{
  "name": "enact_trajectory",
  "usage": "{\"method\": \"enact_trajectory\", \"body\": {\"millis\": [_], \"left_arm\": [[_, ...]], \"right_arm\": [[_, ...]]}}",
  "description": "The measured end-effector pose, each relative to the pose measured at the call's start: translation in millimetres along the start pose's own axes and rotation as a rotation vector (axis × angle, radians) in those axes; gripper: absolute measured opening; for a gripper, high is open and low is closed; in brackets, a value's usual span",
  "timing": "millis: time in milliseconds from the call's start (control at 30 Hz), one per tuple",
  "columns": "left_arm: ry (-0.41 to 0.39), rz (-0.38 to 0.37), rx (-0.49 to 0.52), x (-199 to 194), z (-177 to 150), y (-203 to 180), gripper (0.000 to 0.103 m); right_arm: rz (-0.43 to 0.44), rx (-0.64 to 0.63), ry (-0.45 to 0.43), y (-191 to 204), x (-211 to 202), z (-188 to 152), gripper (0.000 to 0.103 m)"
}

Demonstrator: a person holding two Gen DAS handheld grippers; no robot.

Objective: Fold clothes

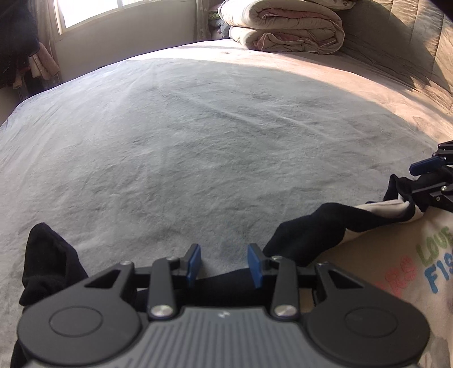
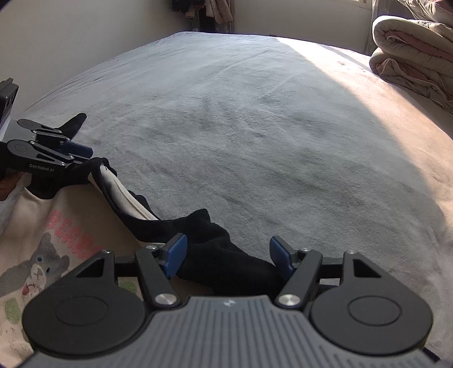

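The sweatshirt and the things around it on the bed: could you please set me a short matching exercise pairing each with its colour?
Things:
1. sweatshirt body
2. sweatshirt sleeve
3. folded quilt
4. gripper pads

Colours:
A. blue
B. black
C. cream with a cartoon print
D. beige with pink lining

Pairs: 1-C, 2-B, 3-D, 4-A

Right claw [image 2: 228,256] astride shirt's black sleeve [image 2: 226,252] (grey bed [image 2: 254,127]).
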State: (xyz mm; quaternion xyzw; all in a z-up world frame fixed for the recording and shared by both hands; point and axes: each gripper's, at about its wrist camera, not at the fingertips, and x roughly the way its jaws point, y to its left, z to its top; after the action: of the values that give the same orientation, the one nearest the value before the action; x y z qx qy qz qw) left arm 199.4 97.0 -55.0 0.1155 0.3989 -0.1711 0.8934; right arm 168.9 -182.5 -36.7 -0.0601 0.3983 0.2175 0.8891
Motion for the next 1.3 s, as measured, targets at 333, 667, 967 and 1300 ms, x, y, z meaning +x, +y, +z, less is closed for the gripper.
{"method": "enact_trajectory", "body": {"millis": [333,667,967,1300], "left_arm": [[-0.031,-0.01,0.105,-13,-18,-20,0.023],[-0.058,-0.114,0.111,-32,-37,-19,0.022],[-0.109,-0.23,0.084,-56,-42,-15,0.022],[-0.116,-0.383,0.151,-74,-50,-30,0.024]], "right_arm": [[0.015,-0.051,-0.045,17,-8,-20,0.048],[-0.073,-0.197,-0.14,43,-22,-37,0.025],[-0.146,-0.339,-0.213,65,-43,-60,0.016],[-0.13,-0.348,-0.2,65,-53,-68,0.011]]}}
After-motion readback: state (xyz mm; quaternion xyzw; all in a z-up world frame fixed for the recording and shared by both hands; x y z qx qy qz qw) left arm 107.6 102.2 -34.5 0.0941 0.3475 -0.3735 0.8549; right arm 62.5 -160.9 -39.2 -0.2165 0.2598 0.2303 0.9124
